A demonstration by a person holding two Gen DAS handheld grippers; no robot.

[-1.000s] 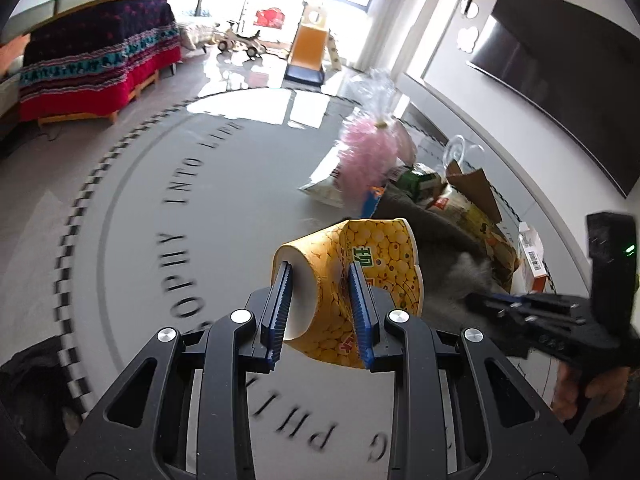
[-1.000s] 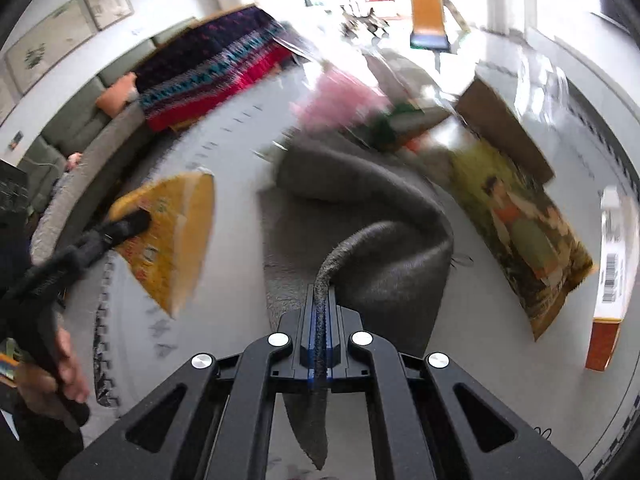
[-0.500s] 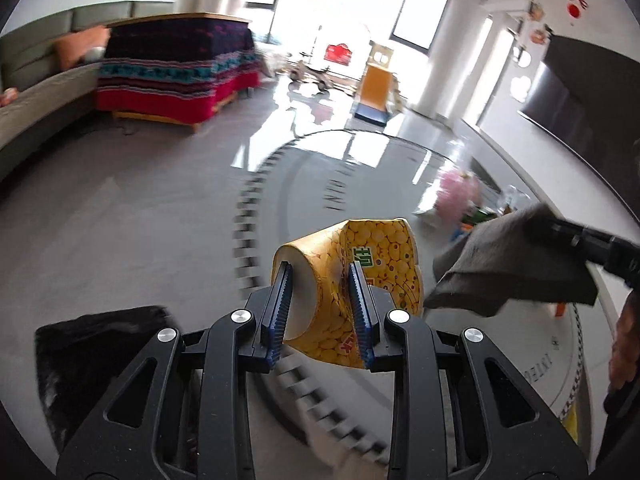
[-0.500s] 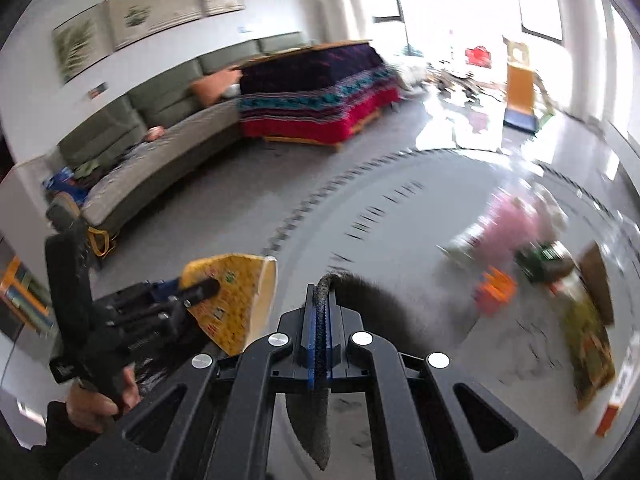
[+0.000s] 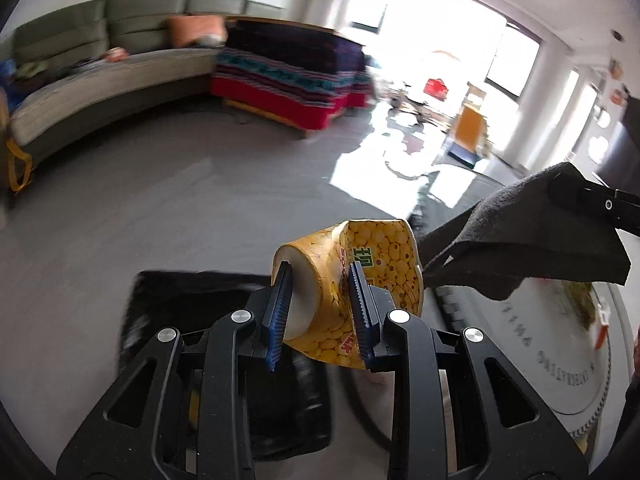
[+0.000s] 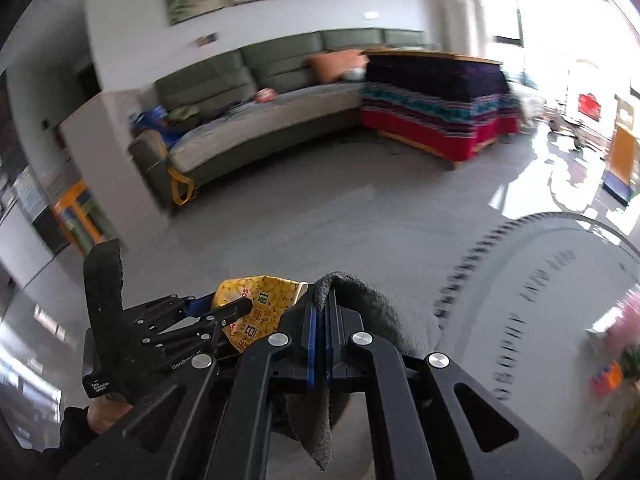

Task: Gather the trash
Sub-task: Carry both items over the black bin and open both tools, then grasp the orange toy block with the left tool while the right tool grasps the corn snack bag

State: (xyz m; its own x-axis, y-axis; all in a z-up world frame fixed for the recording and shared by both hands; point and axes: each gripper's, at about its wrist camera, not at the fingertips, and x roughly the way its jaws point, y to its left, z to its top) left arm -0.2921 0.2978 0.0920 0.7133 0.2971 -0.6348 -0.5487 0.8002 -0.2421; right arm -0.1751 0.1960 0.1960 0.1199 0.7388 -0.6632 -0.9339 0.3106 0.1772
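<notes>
My left gripper point(image 5: 320, 271) is shut on a crushed yellow paper cup point(image 5: 376, 252), its blue pads pressing the cup's sides. The cup hangs above a black container point(image 5: 180, 308) on the floor. My right gripper point(image 6: 322, 300) is shut on a dark grey cloth point(image 6: 372, 304), which drapes over and below the fingers. In the left wrist view the cloth point(image 5: 532, 236) hangs to the right of the cup, held by the right gripper point(image 5: 564, 186). In the right wrist view the left gripper point(image 6: 236, 309) and the yellow cup point(image 6: 268, 300) sit just left of my fingers.
A round grey table with printed lettering point(image 6: 540, 300) lies to the right, with a pink bag point(image 6: 624, 332) and an orange packet point(image 6: 606, 374) on it. Beyond the grey floor stand a green sofa point(image 5: 100, 80) and a blanket-covered table point(image 5: 292, 68).
Both grippers swung left, off the table and its trash pile, out over the floor. The cloth lifted clear of the tabletop. The black container came into view under the left gripper.
</notes>
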